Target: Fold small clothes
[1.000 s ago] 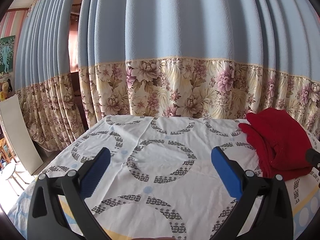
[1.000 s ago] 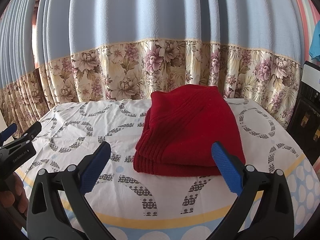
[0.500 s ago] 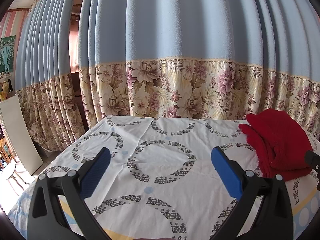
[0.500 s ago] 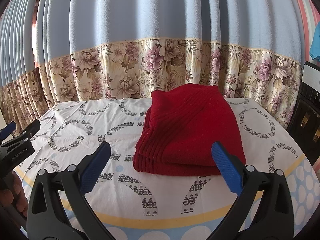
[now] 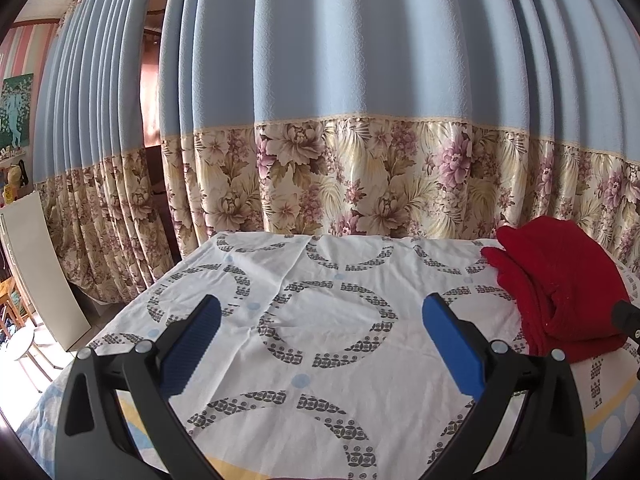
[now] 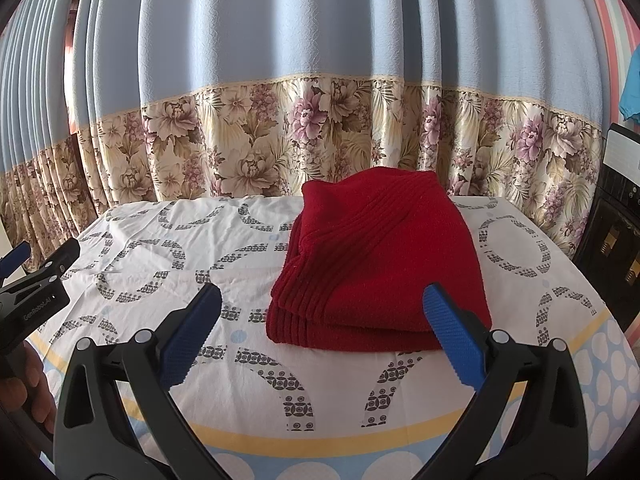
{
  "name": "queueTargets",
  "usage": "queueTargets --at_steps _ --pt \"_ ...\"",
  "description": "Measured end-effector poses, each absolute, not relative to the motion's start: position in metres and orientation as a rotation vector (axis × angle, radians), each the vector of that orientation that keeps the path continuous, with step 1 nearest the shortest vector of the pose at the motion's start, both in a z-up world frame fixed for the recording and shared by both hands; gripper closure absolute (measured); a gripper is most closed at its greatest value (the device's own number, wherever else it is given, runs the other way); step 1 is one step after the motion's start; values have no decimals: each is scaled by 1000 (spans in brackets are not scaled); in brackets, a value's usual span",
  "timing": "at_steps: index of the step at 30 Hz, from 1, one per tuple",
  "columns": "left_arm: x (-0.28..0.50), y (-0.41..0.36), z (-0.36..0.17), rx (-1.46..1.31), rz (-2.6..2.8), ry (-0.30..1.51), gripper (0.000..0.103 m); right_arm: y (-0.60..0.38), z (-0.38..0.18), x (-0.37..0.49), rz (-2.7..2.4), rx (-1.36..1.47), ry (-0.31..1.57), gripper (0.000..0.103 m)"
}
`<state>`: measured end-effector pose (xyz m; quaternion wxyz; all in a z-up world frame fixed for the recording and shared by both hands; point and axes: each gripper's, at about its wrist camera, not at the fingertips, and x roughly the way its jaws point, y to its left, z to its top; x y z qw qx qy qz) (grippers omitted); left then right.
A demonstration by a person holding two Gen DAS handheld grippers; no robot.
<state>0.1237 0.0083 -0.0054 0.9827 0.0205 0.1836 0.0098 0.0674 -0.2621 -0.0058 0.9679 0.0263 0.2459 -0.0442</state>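
The red knitted garment lies folded into a thick, roughly square bundle on the bench, which is covered by a white cloth printed with grey rings and edged with a yellow band. Its top face shows fine parallel ribs running diagonally, and the stacked folded edges face the camera at the near side. The right hand-held gripper hangs above the bench just in front of the bundle, blue pads spread wide, gripping nothing. The left hand-held gripper is likewise spread and empty over bare cloth, with the garment off to its right. Floral-hemmed blue curtains hang behind
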Motion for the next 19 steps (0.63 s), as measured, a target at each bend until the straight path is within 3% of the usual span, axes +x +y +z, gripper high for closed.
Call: queueTargets --at_steps 19 --pt "127 13 -9 25 -3 401 2 -264 -7 67 -85 49 499 3"
